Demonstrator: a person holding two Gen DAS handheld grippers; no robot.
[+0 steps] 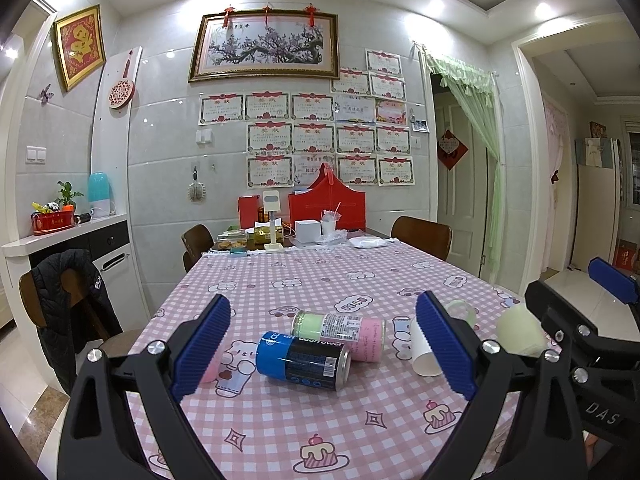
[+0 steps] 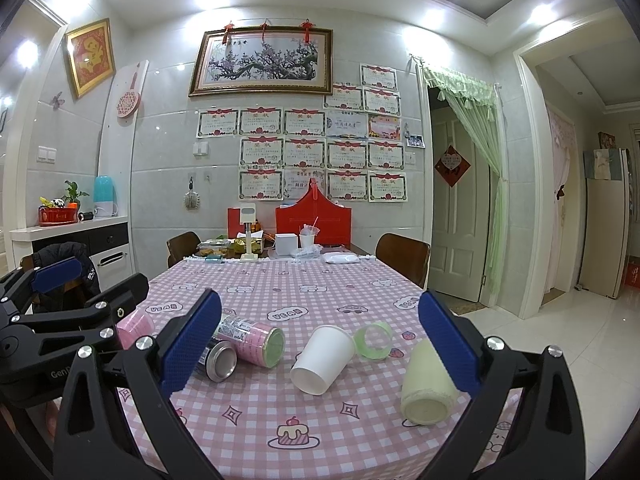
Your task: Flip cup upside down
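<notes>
White paper cup (image 2: pixel 323 358) laid on its side on the checked tablecloth (image 2: pixel 360 432), mouth toward the camera, between blue can (image 2: pixel 218 358) and green tape ring (image 2: pixel 374 340), left gripper (image 1: pixel 324 346) and right gripper (image 2: pixel 320 344) both held spread above the table, nothing grasped.

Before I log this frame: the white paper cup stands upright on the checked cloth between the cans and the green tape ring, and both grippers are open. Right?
Not quite. The white paper cup lies on its side, its mouth toward the camera, as the right wrist view shows. The rest holds: it is between the cans and the green tape ring, with left gripper and right gripper open.
</notes>
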